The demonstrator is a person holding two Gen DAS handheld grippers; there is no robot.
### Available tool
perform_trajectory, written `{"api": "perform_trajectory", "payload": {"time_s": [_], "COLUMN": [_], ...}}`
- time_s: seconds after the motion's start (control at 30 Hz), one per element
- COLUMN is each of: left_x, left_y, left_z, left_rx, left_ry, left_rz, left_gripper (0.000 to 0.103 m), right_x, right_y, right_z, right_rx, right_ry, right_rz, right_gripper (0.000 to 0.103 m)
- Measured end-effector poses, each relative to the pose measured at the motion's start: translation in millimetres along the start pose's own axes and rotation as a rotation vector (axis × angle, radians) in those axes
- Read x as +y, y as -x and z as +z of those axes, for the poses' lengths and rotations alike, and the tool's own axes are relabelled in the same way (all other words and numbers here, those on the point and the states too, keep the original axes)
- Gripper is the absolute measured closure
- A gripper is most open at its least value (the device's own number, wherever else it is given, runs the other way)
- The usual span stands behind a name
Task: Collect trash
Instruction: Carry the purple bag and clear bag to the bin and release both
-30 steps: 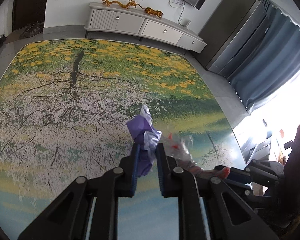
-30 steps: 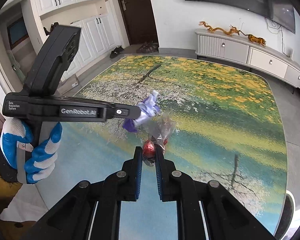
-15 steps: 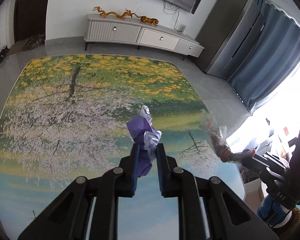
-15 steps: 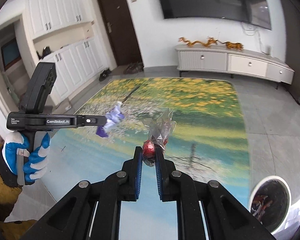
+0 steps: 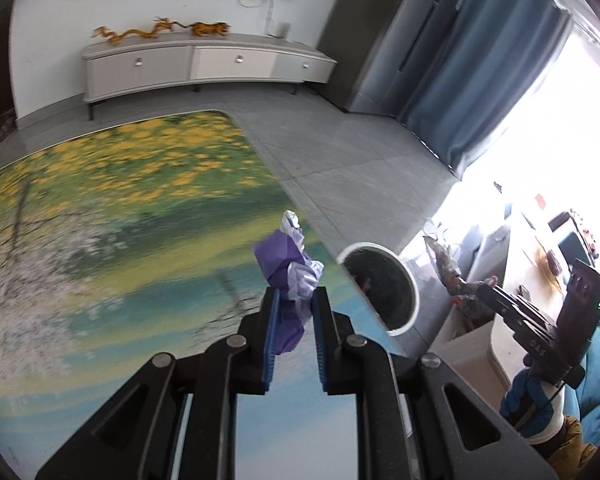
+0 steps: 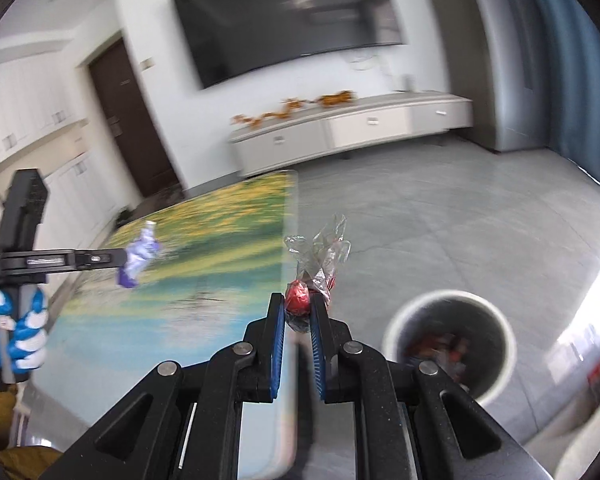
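The left gripper (image 5: 294, 306) was clamped on purple crumpled paper (image 5: 286, 264), fingers pinching it clear of the counter (image 5: 100, 240); the right gripper (image 6: 298, 312) pinched a red-and-clear wrapper (image 6: 316, 264), both likely held aloft for dropping into the white bin (image 6: 448, 344) on the floor beside the counter

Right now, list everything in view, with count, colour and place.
purple wrapper: one, purple and white, in the left gripper
clear wrapper: one, clear with red, in the right gripper
bin: one, white rim, on the floor past the table edge, trash inside
table: one, tree print
cabinet: one, white, by the wall
figurines: orange, on the cabinet
TV: one, black, on the wall
curtain: blue, by the window
left gripper: shut
right gripper: shut
gloved hand: blue and white
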State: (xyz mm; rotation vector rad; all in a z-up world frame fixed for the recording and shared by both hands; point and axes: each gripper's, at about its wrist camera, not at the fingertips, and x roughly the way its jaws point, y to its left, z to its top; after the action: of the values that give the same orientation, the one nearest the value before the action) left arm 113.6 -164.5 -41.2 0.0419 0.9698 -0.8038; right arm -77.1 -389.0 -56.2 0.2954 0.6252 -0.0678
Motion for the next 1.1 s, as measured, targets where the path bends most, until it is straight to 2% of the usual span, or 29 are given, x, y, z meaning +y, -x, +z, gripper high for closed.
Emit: {"api": "perform_trajectory", "payload": {"time_s": [0.17,0.33,0.6,0.73,0.8,0.83,0.87,0.93,0.97,1.1], "left_x": [-57.9,-106.1,-151.2,-163.4,-164.5,-164.7,-164.3,-164.3,-164.2,-160.4], "left_y": [-54.7,-119.2,-207.4,-239.4,-252.8,-258.1,-261.8,-267.9,-268.3,-257.9], "left_z": [15.8,26.5,37.5,43.7,47.3,47.6,48.4,48.9,48.4,45.8], "left_rx": [0.084,0.177,0.267,0.274,0.283,0.287,0.287,0.283,0.281,0.266], "left_ry": [-0.098,-0.147,-0.138,-0.117,-0.089,-0.079,-0.068,-0.046,-0.041,-0.051], "left_rz": [-0.045,-0.055,-0.055,-0.059,-0.069,-0.075,-0.079,-0.093,-0.102,-0.110], "left_gripper": [0.088,0.088,0.087,0.086,0.082,0.080,0.073,0.059,0.053,0.053], "right_x": [-59.7,-102.3,-149.7,-167.7,-171.7,-172.8,-176.0,-179.5,-181.0,-179.6], "right_y": [-0.7,-13.8,-49.5,-65.6,-74.6,-79.6,-84.1,-88.5,-88.4,-86.7], "right_z": [-10.6,-21.1,-18.9,-15.8,-16.5,-17.5,-19.4,-22.3,-24.7,-28.2], "right_rx": [-0.004,0.014,0.047,0.075,0.091,0.103,0.115,0.126,0.127,0.135], "right_ry": [-0.104,-0.192,-0.280,-0.286,-0.290,-0.293,-0.299,-0.310,-0.318,-0.321], "right_rz": [-0.091,-0.118,-0.141,-0.154,-0.166,-0.174,-0.186,-0.207,-0.215,-0.234], "right_gripper": [0.091,0.091,0.091,0.088,0.088,0.086,0.083,0.063,0.060,0.052]}}
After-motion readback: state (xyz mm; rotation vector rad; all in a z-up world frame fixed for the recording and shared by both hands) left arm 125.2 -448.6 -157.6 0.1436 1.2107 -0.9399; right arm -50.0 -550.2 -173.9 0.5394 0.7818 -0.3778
